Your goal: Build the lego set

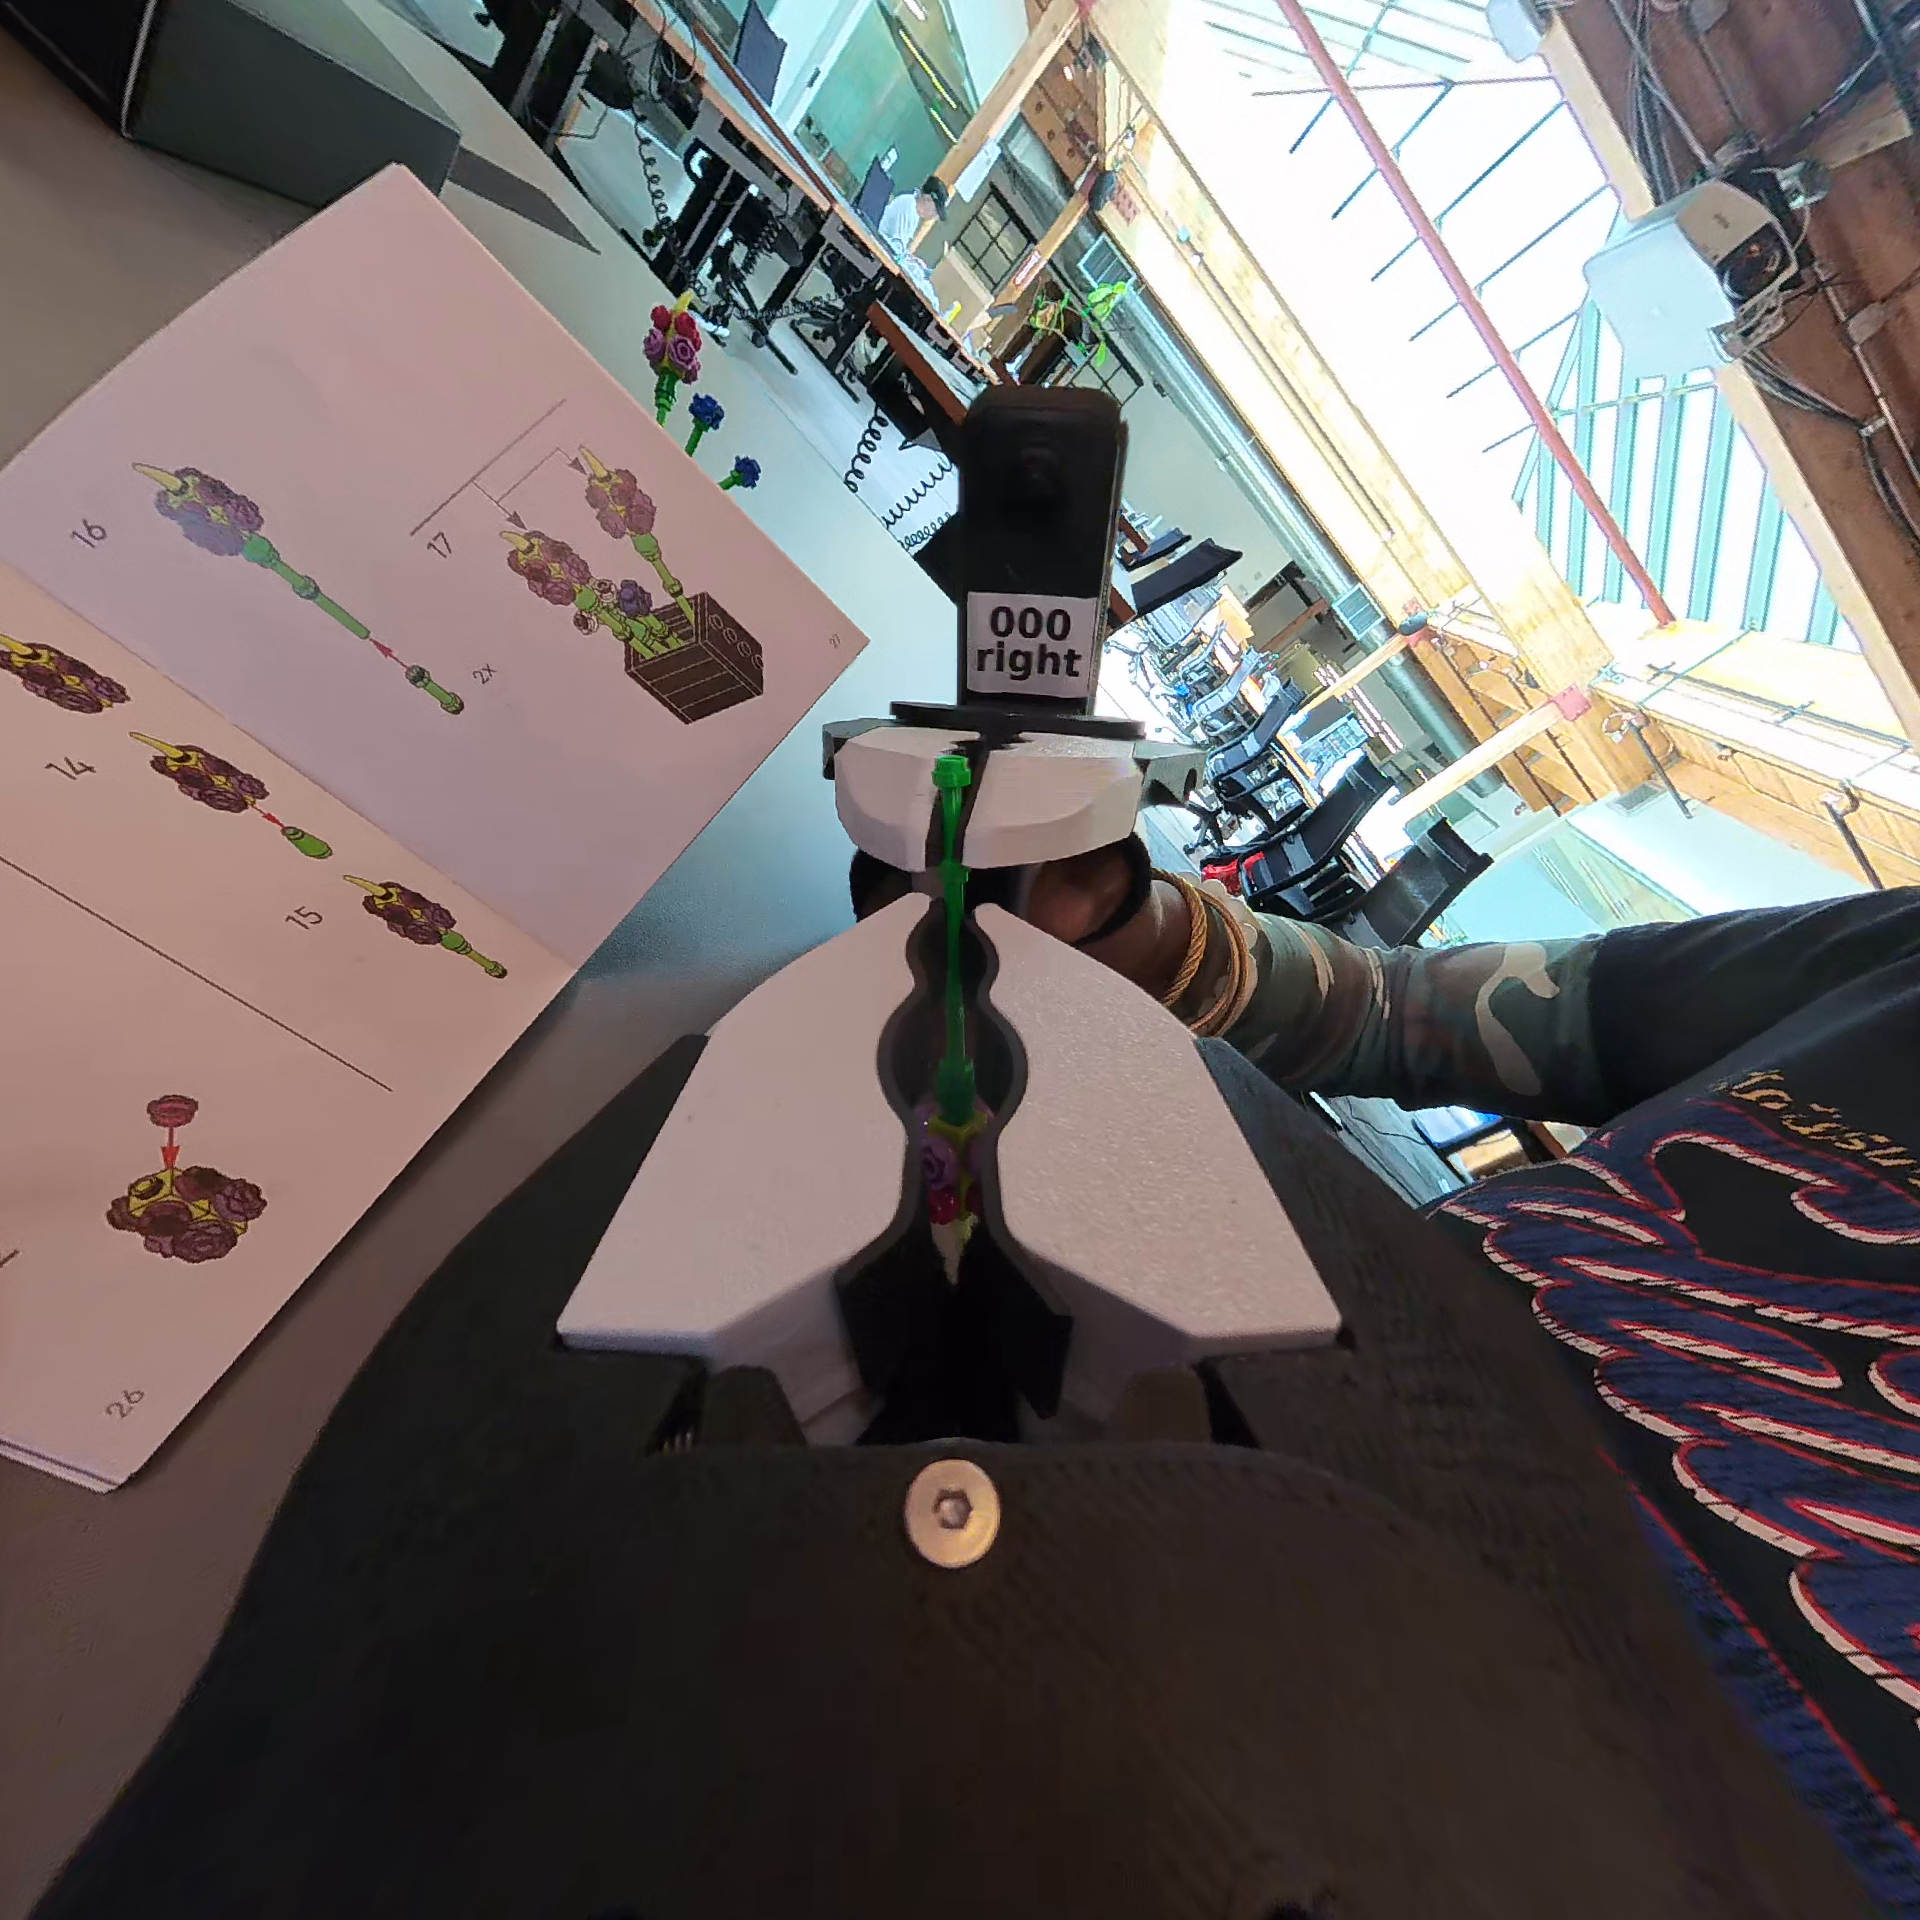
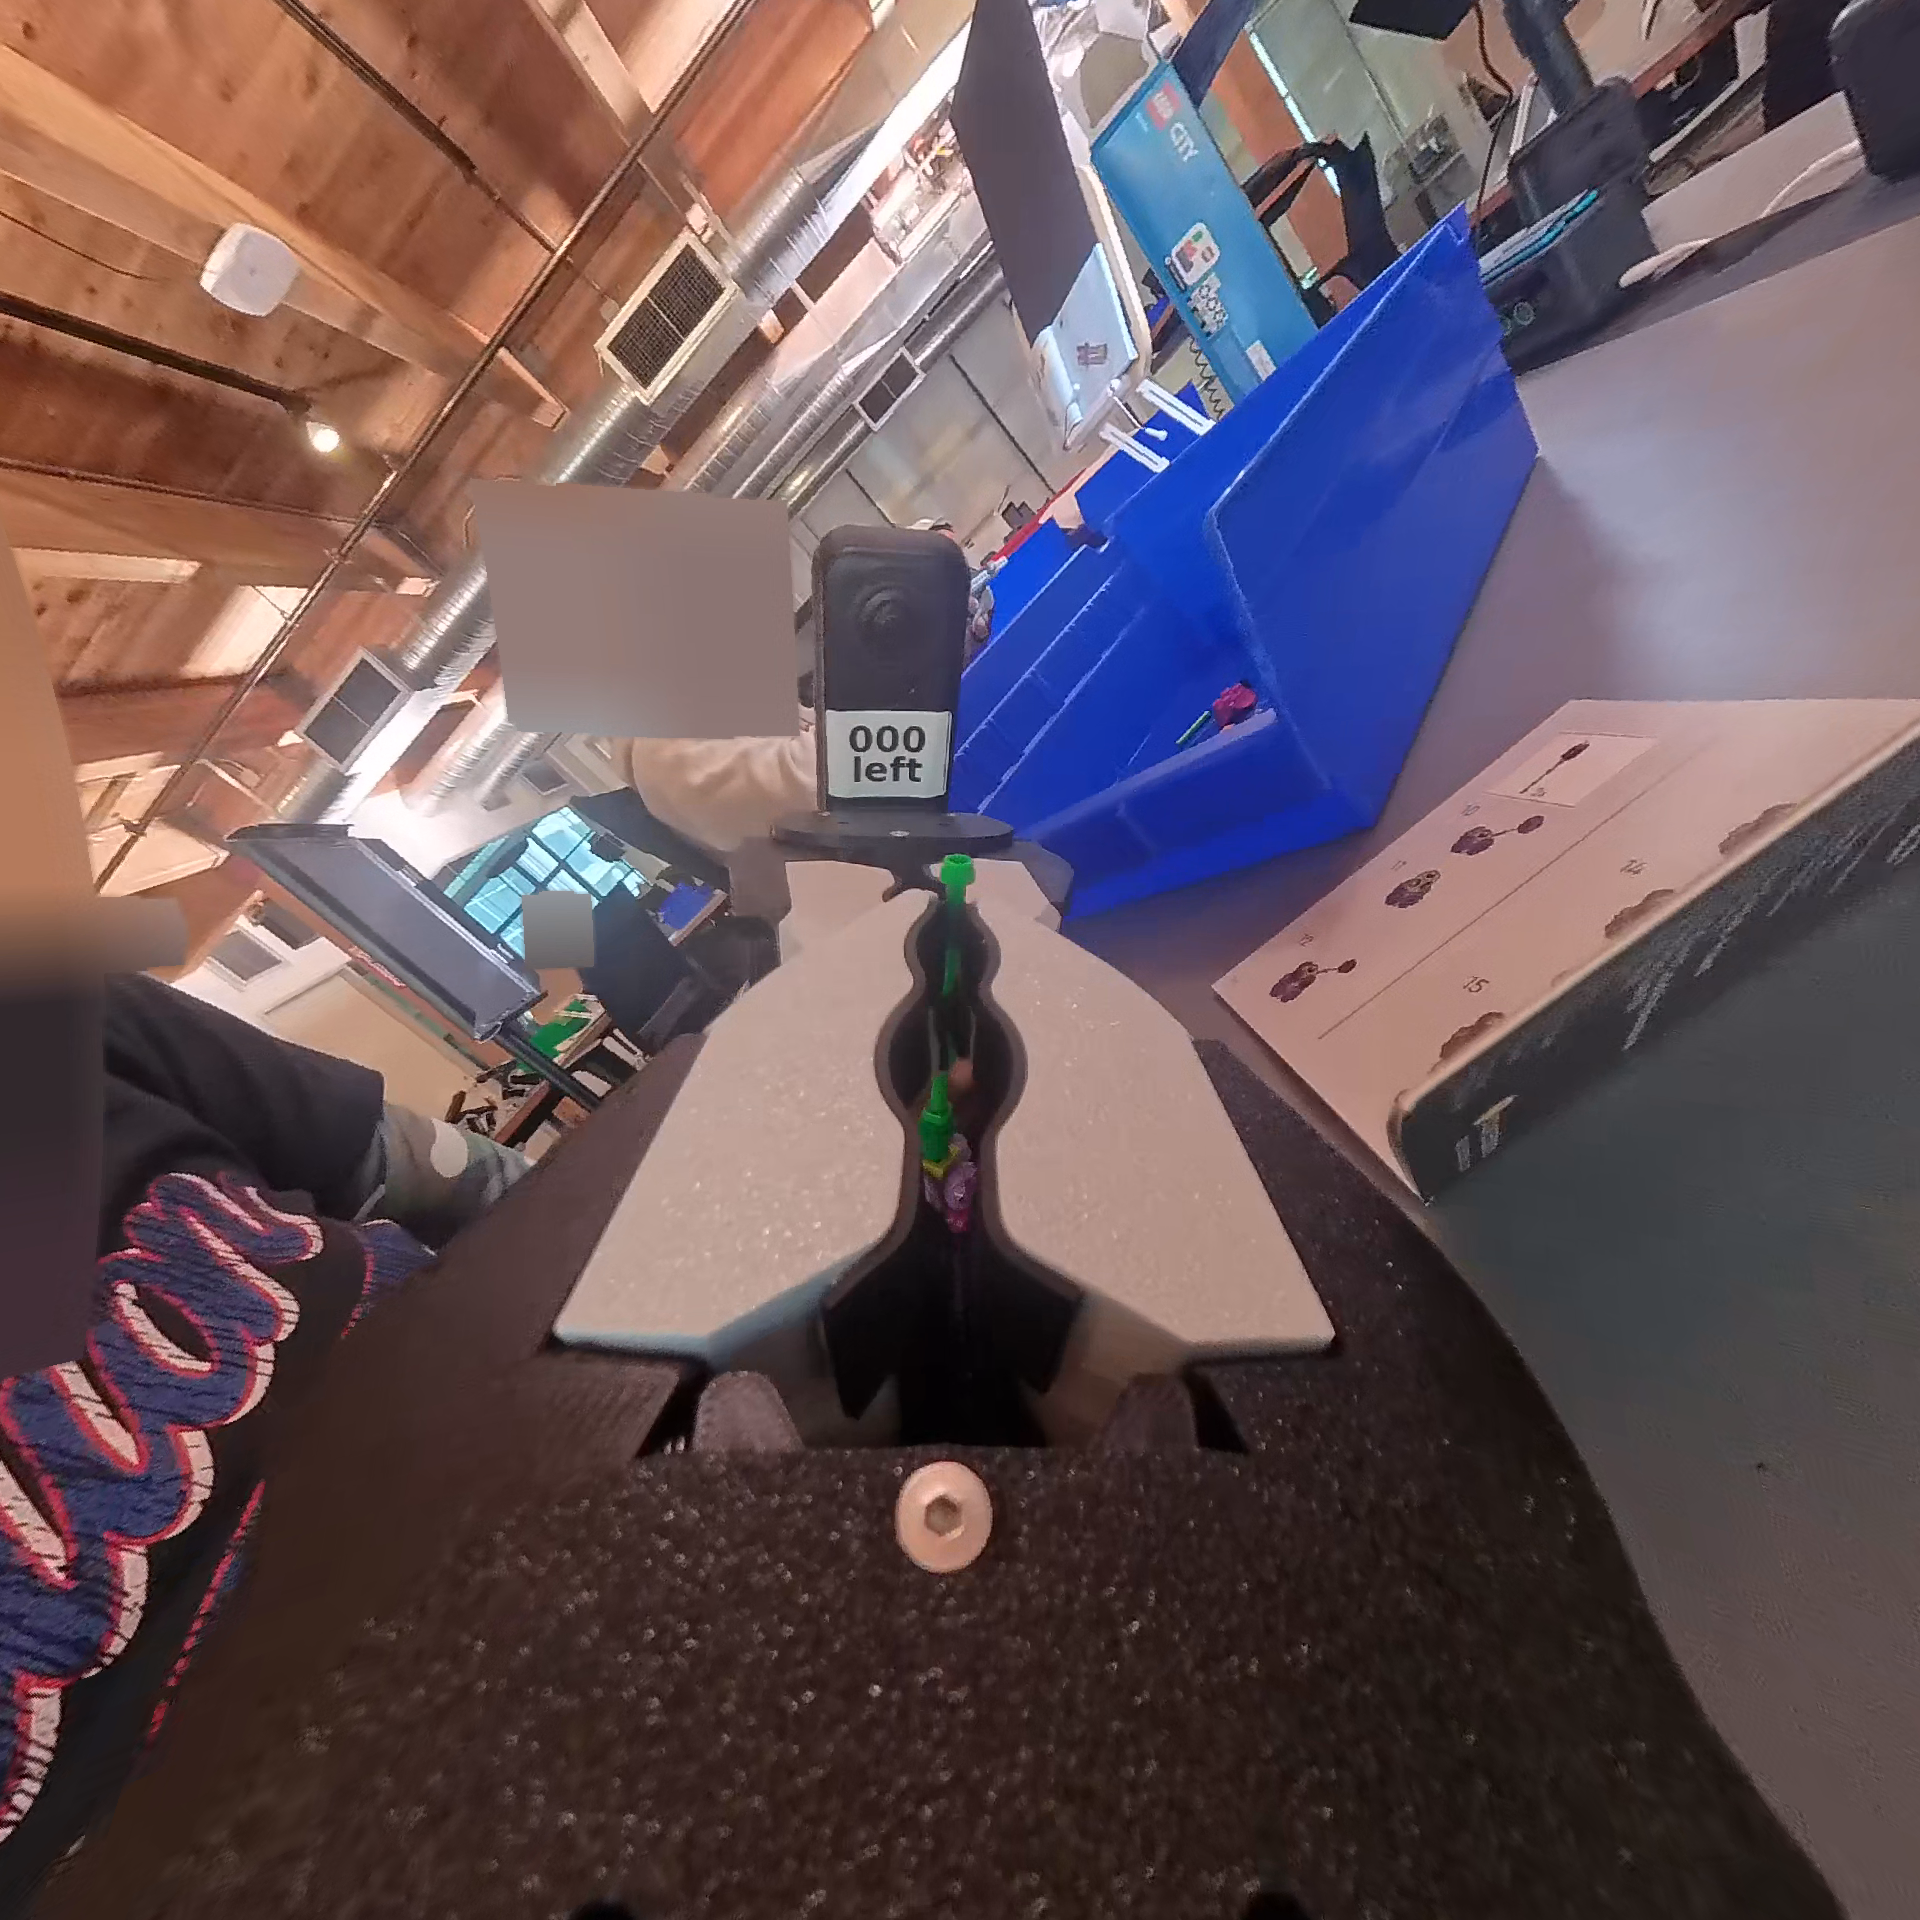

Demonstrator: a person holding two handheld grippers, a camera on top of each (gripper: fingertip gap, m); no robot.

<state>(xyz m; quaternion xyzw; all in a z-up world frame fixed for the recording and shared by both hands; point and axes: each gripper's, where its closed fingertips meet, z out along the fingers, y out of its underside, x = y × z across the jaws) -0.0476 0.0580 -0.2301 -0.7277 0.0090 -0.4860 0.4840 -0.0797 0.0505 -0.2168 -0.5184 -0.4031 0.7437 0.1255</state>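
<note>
My left gripper (image 1: 951, 914) and right gripper (image 2: 951, 914) meet tip to tip above the table, both shut. In the left wrist view a thin green lego stem (image 1: 949, 966) runs between my left fingers, with a purple and red flower head (image 1: 948, 1174) deep in the jaws. Its far end sits in the right gripper (image 1: 951, 821). In the right wrist view a green stem (image 2: 940, 1112) with a purple flower head (image 2: 956, 1195) lies between my right fingers and reaches the left gripper (image 2: 951, 883). I cannot tell whether this is one piece or two.
An open instruction booklet (image 1: 416, 623) lies on the grey table; it also shows in the right wrist view (image 2: 1507, 914). A built purple flower (image 1: 673, 348) and two blue flowers (image 1: 704, 410) lie beyond it. Blue part bins (image 2: 1299, 623) and a dark box (image 2: 1662, 1039) stand nearby. A sleeve (image 1: 1455, 997) reaches in. The grippers are tip to tip, or close to it.
</note>
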